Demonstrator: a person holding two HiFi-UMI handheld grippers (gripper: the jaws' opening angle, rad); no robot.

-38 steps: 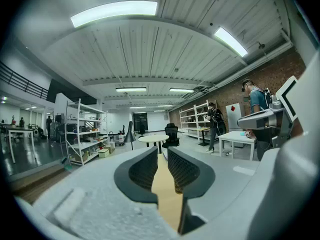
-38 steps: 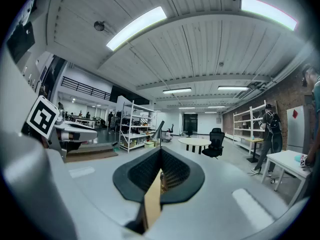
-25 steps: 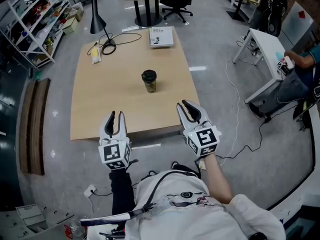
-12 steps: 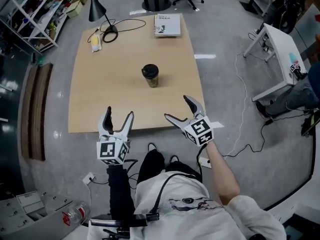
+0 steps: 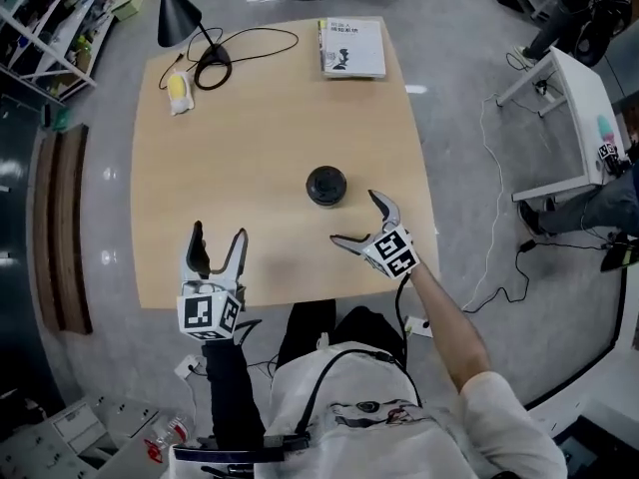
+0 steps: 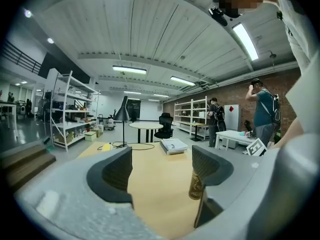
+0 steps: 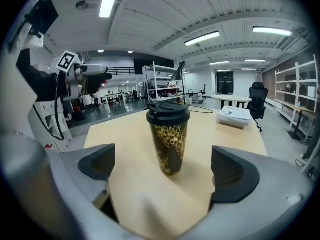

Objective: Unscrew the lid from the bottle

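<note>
The bottle point(image 5: 326, 185) is a dark tumbler with a gold flower pattern and a black lid point(image 7: 168, 113). It stands upright near the middle of the wooden table point(image 5: 250, 138). My right gripper point(image 5: 355, 218) is open just to its right and nearer me; its jaws have just been opening. In the right gripper view the bottle point(image 7: 168, 139) stands a little ahead of the wide jaws, untouched. My left gripper point(image 5: 219, 239) hangs over the table's near edge, open and empty, its jaws having just opened. The left gripper view shows the bottle point(image 6: 196, 186) partly hidden behind the right-hand jaw.
A book point(image 5: 351, 46) lies at the table's far edge. A black lamp point(image 5: 175, 13) with its cable and a small yellow-and-white object point(image 5: 178, 91) sit at the far left corner. A white side table point(image 5: 574, 118) stands to the right. People point(image 6: 262, 109) stand in the background.
Both grippers went from shut to open and moved forward and down over the table. The right one came up close to the bottle. The head view now looks down on the lid.
</note>
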